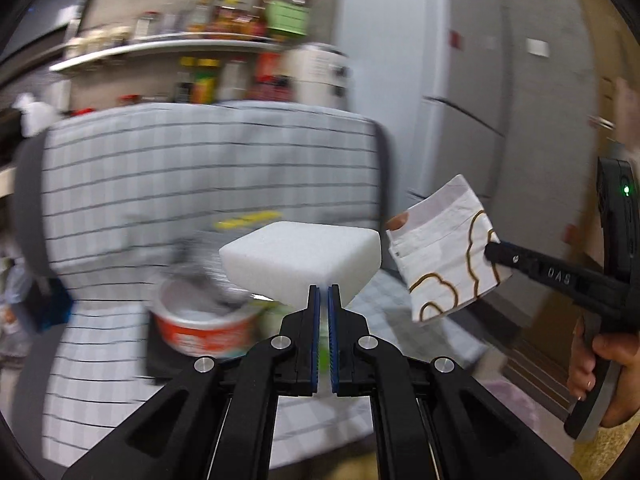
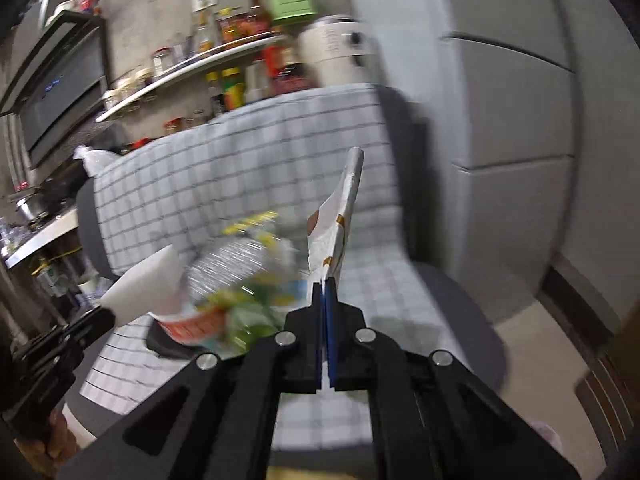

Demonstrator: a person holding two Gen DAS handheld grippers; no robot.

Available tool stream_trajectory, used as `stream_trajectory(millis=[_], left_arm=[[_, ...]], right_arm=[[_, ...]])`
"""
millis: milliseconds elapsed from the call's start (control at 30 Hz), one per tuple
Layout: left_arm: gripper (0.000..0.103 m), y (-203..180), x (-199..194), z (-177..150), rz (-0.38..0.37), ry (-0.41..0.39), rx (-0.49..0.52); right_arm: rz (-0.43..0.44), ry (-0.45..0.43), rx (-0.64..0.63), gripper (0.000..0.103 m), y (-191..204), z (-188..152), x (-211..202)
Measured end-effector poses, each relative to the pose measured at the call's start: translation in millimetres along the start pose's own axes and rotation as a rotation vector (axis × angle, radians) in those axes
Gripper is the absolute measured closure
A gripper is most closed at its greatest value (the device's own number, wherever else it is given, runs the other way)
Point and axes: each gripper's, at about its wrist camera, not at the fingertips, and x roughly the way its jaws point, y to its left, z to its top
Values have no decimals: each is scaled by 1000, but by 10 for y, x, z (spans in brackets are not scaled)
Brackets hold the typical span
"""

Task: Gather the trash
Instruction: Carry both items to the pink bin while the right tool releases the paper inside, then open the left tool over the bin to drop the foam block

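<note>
My left gripper (image 1: 323,289) is shut on a white foam block (image 1: 302,262) and holds it in the air above the chair; the block also shows in the right wrist view (image 2: 146,286). My right gripper (image 2: 325,285) is shut on a white paper wrapper with brown loops (image 2: 334,228), seen flat in the left wrist view (image 1: 444,248) to the right of the block. More trash lies on the chair seat: a red and white cup bowl (image 1: 202,326), a crushed clear plastic bottle (image 2: 236,264) and a green and yellow wrapper (image 2: 248,312).
A chair with a grey checked cover (image 1: 200,168) is in front. A black flat item (image 2: 168,344) lies under the bowl. Behind are shelves of bottles and jars (image 1: 224,20). A grey fridge (image 2: 512,100) stands at the right.
</note>
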Motion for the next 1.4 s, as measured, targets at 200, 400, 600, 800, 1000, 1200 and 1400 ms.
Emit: stream_trajectory(millis=[200, 400, 600, 800, 1000, 1200, 1400], left_arm=[[99, -818, 260, -248, -195, 28, 84], [99, -1490, 559, -602, -336, 87, 127], [99, -1811, 774, -896, -377, 159, 166], [99, -1866, 848, -981, -365, 194, 176], [99, -1912, 903, -1028, -371, 221, 196], [99, -2150, 878, -1060, -465, 246, 242], [99, -2624, 828, -1043, -572, 227, 336]], right_arm=[[-174, 4, 65, 101, -751, -536, -538], [-290, 81, 128, 101, -1275, -1083, -734], [-362, 180, 200, 101, -1652, -1540, -649], [-436, 294, 290, 87, -2012, -1865, -354], [-486, 247, 299, 69, -2080, -1795, -448], [-486, 95, 291, 69, -2053, -1522, -834], [-497, -11, 308, 69, -2090, -1351, -1226]])
